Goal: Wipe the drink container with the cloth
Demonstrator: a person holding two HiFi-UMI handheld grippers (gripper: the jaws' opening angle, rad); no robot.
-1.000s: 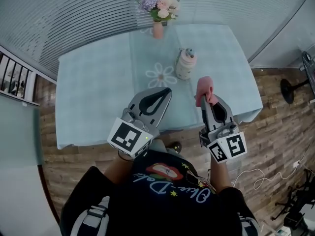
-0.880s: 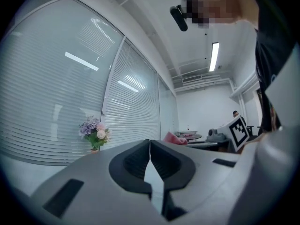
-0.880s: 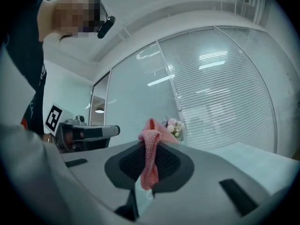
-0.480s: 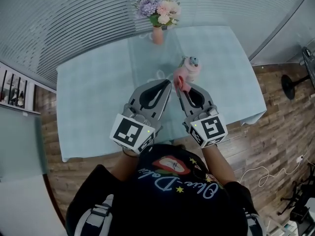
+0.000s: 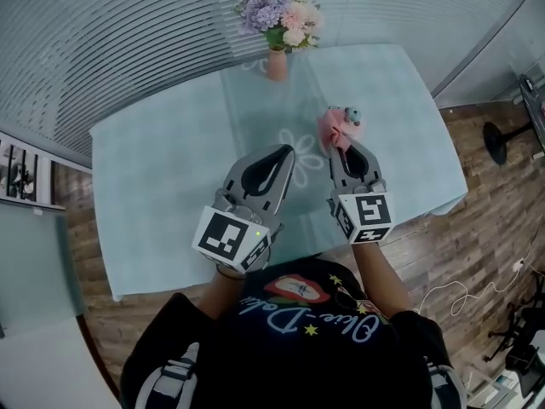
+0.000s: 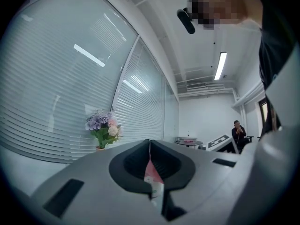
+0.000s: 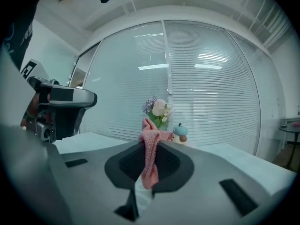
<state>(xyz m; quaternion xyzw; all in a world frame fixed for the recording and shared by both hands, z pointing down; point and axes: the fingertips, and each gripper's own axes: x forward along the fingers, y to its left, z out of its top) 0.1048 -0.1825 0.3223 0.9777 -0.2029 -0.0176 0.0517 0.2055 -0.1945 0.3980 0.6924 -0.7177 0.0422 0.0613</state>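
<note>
right gripper [image 5: 346,146] clamped on pink cloth [image 5: 331,128], centre-right, held beside the drink container [image 5: 351,115], apparently ready to wipe; left gripper [image 5: 283,153] closed, empty.

We hold both grippers out in front of our chest, side by side and not touching, jaws pointing away from us. Our left gripper [image 5: 287,150] angles slightly toward the right one, its jaws pressed together with nothing between them. Our right gripper [image 5: 344,146] has its jaws clamped on a pink cloth [image 5: 334,129] that bunches up past the tips. Our forearms run straight behind each gripper.
</note>
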